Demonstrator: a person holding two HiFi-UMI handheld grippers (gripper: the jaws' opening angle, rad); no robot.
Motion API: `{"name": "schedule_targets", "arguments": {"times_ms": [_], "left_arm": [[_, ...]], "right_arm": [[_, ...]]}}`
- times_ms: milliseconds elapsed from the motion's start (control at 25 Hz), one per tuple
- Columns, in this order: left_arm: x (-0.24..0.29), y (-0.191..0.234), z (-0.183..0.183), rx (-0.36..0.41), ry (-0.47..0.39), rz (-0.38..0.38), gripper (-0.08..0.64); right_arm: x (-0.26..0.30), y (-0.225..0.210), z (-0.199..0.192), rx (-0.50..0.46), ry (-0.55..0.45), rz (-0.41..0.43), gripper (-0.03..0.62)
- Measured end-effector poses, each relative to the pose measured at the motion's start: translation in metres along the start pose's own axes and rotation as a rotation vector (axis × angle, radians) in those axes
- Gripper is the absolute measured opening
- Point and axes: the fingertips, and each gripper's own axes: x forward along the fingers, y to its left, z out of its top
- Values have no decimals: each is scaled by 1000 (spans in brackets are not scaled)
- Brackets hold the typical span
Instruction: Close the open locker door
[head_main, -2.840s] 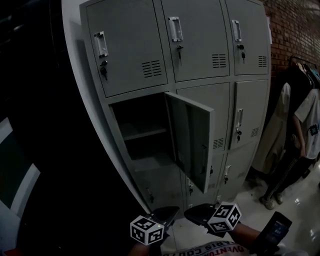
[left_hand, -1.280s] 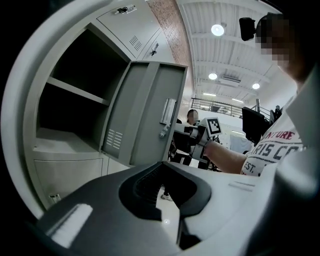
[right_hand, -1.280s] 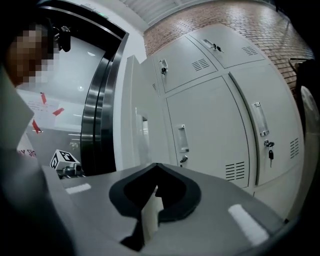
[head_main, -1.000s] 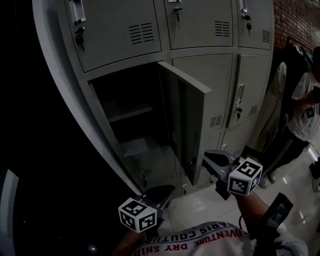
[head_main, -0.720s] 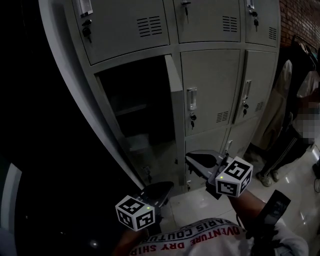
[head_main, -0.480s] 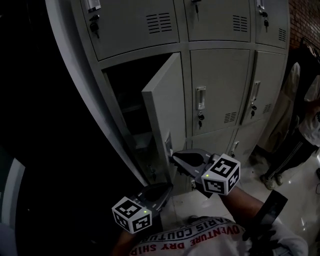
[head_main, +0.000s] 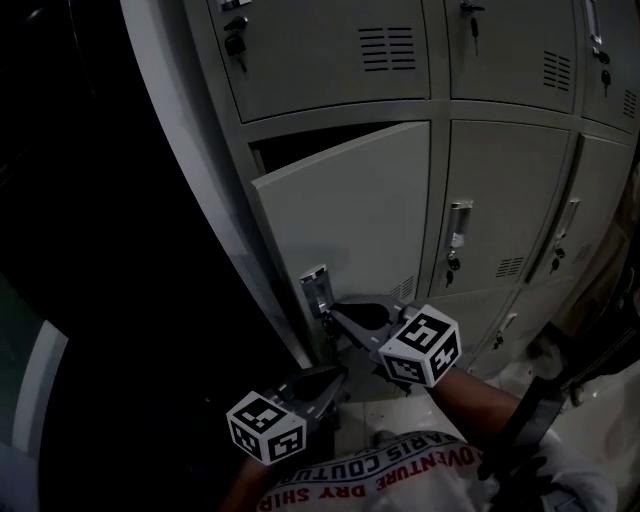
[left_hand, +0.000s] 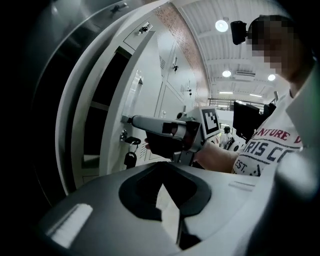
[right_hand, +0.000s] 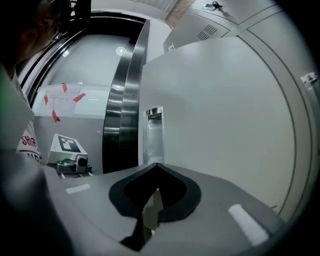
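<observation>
The grey locker door (head_main: 350, 220) in the middle row stands almost shut, with a dark gap left along its top and left edge. Its metal handle (head_main: 314, 288) sits at the lower left corner. My right gripper (head_main: 335, 312) is shut, its tip against the door just below that handle; in the right gripper view the door (right_hand: 225, 110) and handle (right_hand: 154, 135) fill the space ahead of the gripper (right_hand: 156, 166). My left gripper (head_main: 328, 378) hangs shut and empty lower down, away from the door. From the left gripper view (left_hand: 162, 165) the right gripper (left_hand: 131, 120) shows touching the door.
Shut lockers (head_main: 520, 200) with handles and keys surround the door, above, to the right and below. A dark wall (head_main: 90, 250) flanks the cabinet on the left. A key (left_hand: 130, 159) hangs from a lower lock. A glossy floor (head_main: 520, 380) lies at the lower right.
The door has swung from wide open to nearly shut. My right gripper has moved left with it, staying at the handle edge. The left gripper has hardly moved.
</observation>
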Motion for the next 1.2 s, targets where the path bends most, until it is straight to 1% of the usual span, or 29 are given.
{"name": "schedule_targets", "arguments": {"times_ms": [160,240,320,560,800,920,1000,1120,1200], "left_arm": [[-2,18,4,-21,-17,31,5],[-5,27,5,-32,-31,55,5],[-9,37,4,-40,-43,83,5],[-12,49,6,-52,-46,106,5],[-12,54,10,-41,-61,125,5],[-11,52,9,-38,-54,126,5],[-14,48,10,-36,-51,128,5],[-22,35,13,-23,-54,125,5],[-27,23,11,-12,-54,108,5]], "right_arm": [[28,-22,3,3,-9,-9,-8],[41,-33,7,3,-20,-23,-8],[51,-44,5,-1,-9,-44,-8],[68,-78,-3,-69,35,-159,-8],[75,-86,-4,-124,51,-203,-6],[75,-86,-6,-106,55,-202,-6],[70,-79,-8,-83,65,-176,-8],[49,-56,-8,-71,77,-128,-8],[25,-34,-14,-73,106,-92,-8]]}}
